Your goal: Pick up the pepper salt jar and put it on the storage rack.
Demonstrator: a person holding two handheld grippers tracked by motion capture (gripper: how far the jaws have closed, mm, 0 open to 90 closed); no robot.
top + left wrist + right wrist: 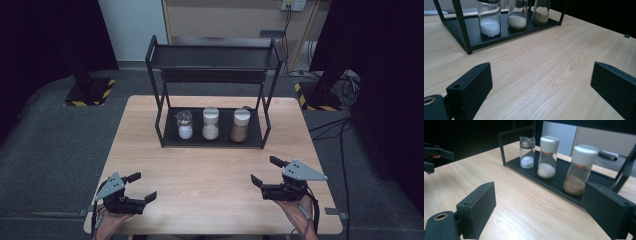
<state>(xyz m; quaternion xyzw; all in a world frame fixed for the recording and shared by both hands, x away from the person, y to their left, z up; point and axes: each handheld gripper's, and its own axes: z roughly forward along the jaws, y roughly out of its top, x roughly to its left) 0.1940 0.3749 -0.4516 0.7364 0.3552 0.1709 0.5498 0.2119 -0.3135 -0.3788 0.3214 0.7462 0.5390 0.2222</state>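
Right gripper view: brown spice jar (580, 171) beyond spread fingers (477, 207).

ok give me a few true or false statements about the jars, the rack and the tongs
1. Three jars stand on the bottom shelf of the black rack. True.
2. The left tongs grip a jar. False: they are open and hold nothing, near the table's front edge.
3. The brown powder jar has a white cap. True.
4. The right tongs are shut. False: their jaws stand apart, empty.
5. The white powder jar stands on the rack's top shelf. False: it stands on the bottom shelf, leftmost, beside the middle jar.
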